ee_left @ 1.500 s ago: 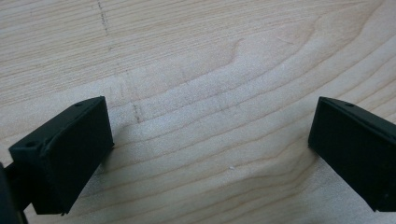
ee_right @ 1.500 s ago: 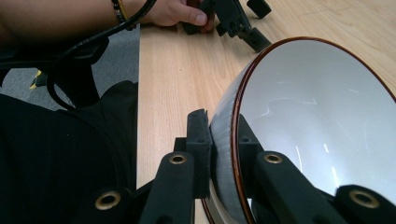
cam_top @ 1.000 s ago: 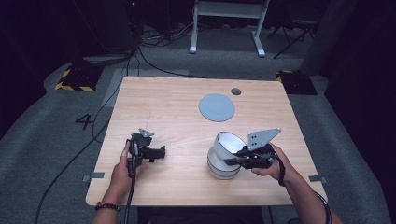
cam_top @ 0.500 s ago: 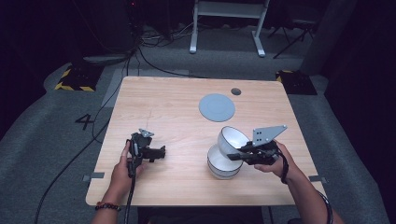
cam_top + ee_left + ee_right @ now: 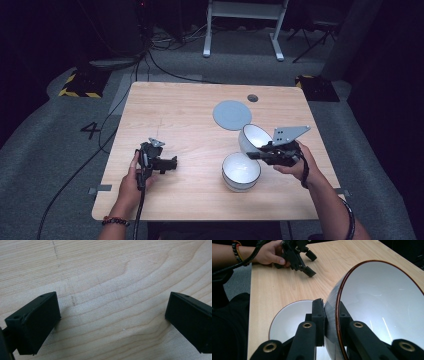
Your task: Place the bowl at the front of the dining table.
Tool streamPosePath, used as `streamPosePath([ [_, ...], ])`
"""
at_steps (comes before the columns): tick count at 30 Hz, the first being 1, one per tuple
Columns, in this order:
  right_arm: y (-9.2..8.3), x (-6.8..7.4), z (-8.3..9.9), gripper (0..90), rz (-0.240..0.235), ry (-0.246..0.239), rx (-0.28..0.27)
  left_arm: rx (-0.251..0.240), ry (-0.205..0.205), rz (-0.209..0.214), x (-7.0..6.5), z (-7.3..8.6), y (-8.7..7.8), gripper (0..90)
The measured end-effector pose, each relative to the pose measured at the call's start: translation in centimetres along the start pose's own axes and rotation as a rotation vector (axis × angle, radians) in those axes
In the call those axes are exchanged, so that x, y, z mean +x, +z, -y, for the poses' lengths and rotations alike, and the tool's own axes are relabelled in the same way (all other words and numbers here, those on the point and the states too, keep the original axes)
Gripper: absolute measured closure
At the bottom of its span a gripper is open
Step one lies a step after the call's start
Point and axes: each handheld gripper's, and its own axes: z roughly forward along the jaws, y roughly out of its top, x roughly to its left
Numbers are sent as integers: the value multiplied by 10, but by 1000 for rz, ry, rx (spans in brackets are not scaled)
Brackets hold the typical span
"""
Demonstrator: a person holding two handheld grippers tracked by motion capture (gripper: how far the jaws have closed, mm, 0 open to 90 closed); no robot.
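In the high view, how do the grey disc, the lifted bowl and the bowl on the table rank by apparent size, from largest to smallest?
1. Grey disc and bowl on the table: they look about equal, so I do not rank them.
2. Lifted bowl: looks smallest, but it is tilted and partly behind the right gripper, so this is unsure.

Table (image 5: 175, 110) is showing pale wood w/ fine grain, smooth, matt. Both bowls, the tilted one (image 5: 382, 302) & the one on the table (image 5: 241, 171), are looking glossy white inside w/ dark brown rims, prob. glazed ceramic, the tilted one catching reflections. Right gripper (image 5: 332, 315) jaws are looking matt black plastic w/ brass-colored rivets; grey disc (image 5: 232, 115) is looking flat & matt.
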Motion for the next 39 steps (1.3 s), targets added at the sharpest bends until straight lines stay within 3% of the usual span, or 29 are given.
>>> streamPosePath([
  [16,12,-28,-5,823,99,19,32,0,3,-2,0,0,0,0],
  [33,35,-53,-10,823,164,16,78,-1,3,-3,0,0,0,0],
  [39,42,-64,-12,824,170,23,69,0,2,-2,0,0,0,0],
])
